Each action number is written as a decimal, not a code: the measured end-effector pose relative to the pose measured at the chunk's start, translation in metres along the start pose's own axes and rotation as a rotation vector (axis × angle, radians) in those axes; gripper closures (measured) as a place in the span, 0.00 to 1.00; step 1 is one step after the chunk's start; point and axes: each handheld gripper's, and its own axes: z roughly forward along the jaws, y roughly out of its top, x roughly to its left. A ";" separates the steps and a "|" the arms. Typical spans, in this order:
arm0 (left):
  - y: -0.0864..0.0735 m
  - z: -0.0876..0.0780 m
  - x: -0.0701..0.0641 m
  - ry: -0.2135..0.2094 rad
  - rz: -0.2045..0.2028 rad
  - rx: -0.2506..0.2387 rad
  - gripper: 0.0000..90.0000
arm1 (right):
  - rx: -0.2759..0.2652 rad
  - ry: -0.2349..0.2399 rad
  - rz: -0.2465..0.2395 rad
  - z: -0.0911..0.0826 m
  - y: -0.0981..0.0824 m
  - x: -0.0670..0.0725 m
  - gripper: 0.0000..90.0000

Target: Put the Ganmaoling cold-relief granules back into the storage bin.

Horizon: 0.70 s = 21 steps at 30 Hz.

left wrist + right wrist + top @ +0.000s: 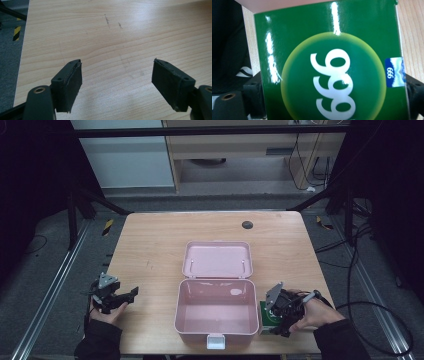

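The right gripper (pixel 278 317) is clamping its jaws on the green box (pixel 332 65), just right of the open pink case (pixel 216 312). The left gripper (pixel 120 296) is resting released, far left.

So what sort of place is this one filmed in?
Probably a lab or workshop recording station, not a home: a bare wooden table sits inside a dark metal frame, loose cables trail over grey carpet, and hazard tape marks the floor.
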 end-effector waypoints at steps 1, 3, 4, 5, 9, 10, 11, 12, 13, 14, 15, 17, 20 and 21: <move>0.000 0.000 0.000 0.000 0.000 -0.001 0.26 | 0.005 0.001 0.005 -0.001 0.000 0.000 0.13; 0.000 0.000 0.000 0.000 -0.001 -0.001 0.26 | 0.005 0.002 0.010 -0.002 -0.001 -0.001 0.15; 0.000 0.000 0.000 0.000 0.000 0.000 0.26 | 0.005 0.001 0.009 -0.002 -0.001 -0.001 0.15; 0.000 0.000 0.000 0.001 0.000 0.000 0.26 | 0.004 0.001 0.010 -0.002 -0.001 -0.001 0.15; 0.000 0.000 0.000 0.000 0.001 0.000 0.26 | 0.002 0.002 0.012 -0.003 -0.001 -0.001 0.16; 0.000 0.000 0.000 0.000 0.000 -0.001 0.26 | 0.002 -0.002 0.006 -0.004 -0.002 -0.001 0.16; 0.000 0.000 0.000 0.000 0.000 -0.001 0.26 | 0.002 -0.002 0.006 -0.004 -0.002 -0.001 0.16; 0.000 0.000 0.000 0.000 -0.001 -0.001 0.26 | 0.004 -0.001 0.009 -0.004 -0.002 -0.001 0.17; 0.000 0.000 0.000 0.001 0.001 -0.001 0.26 | 0.012 -0.004 0.014 -0.007 -0.004 -0.001 0.17; 0.000 0.000 0.000 0.001 0.001 -0.001 0.26 | 0.012 -0.004 0.014 -0.007 -0.004 -0.001 0.17; 0.000 0.000 0.000 0.000 0.001 0.000 0.26 | 0.006 -0.004 0.022 -0.010 -0.006 0.000 0.17; 0.000 0.000 0.000 0.001 0.003 0.002 0.26 | -0.002 -0.005 0.016 -0.014 -0.007 0.000 0.17; 0.000 0.000 0.000 0.000 0.003 0.002 0.26 | -0.005 -0.010 0.022 -0.018 -0.008 0.001 0.17; 0.000 0.000 0.000 0.000 0.002 0.002 0.26 | -0.009 -0.022 0.031 -0.025 -0.010 0.003 0.17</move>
